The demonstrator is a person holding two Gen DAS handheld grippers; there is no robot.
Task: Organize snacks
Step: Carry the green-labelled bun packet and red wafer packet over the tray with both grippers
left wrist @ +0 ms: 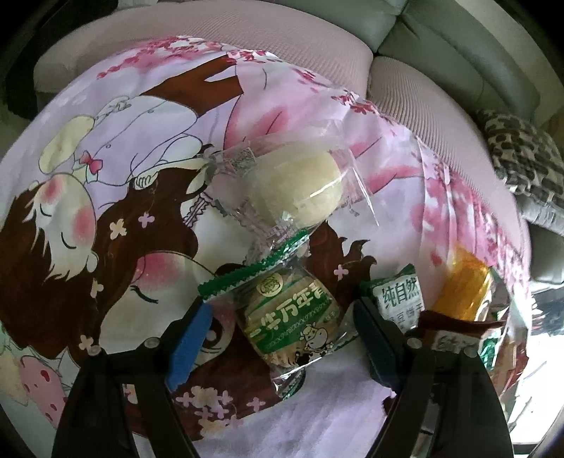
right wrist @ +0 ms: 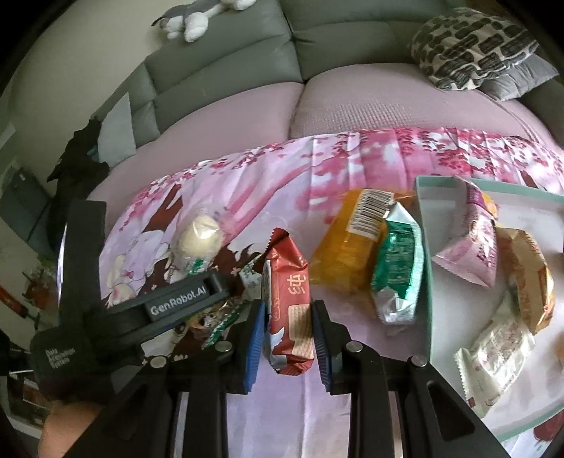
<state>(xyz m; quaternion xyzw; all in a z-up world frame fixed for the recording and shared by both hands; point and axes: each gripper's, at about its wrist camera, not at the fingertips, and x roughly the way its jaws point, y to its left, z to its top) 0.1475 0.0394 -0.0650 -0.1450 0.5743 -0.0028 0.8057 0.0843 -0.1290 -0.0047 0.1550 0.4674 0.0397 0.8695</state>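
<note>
My left gripper [left wrist: 283, 304] stands open over the cartoon cloth. A green-and-clear cake packet [left wrist: 292, 327] lies between its blue pads; cloth shows beside the left pad. Beyond it lies a pale round bun in clear wrap [left wrist: 296, 190] [right wrist: 201, 239]. My right gripper [right wrist: 288, 306] is shut on a red wafer packet [right wrist: 287, 278], held upright. To its right lie an orange packet [right wrist: 342, 253] and a green-silver packet [right wrist: 398, 271], the latter against the wall of a pale teal box [right wrist: 428, 282]. The box holds pink [right wrist: 472, 246], golden [right wrist: 528, 282] and white [right wrist: 493, 352] packets.
The printed cloth [left wrist: 105, 197] covers a pink seat cushion [right wrist: 352, 105] of a grey sofa [right wrist: 225, 63]. A spotted pillow [right wrist: 469, 49] sits at the back right, a plush toy [right wrist: 197, 17] on the backrest. A green-white packet [left wrist: 398, 296] lies right of the left gripper.
</note>
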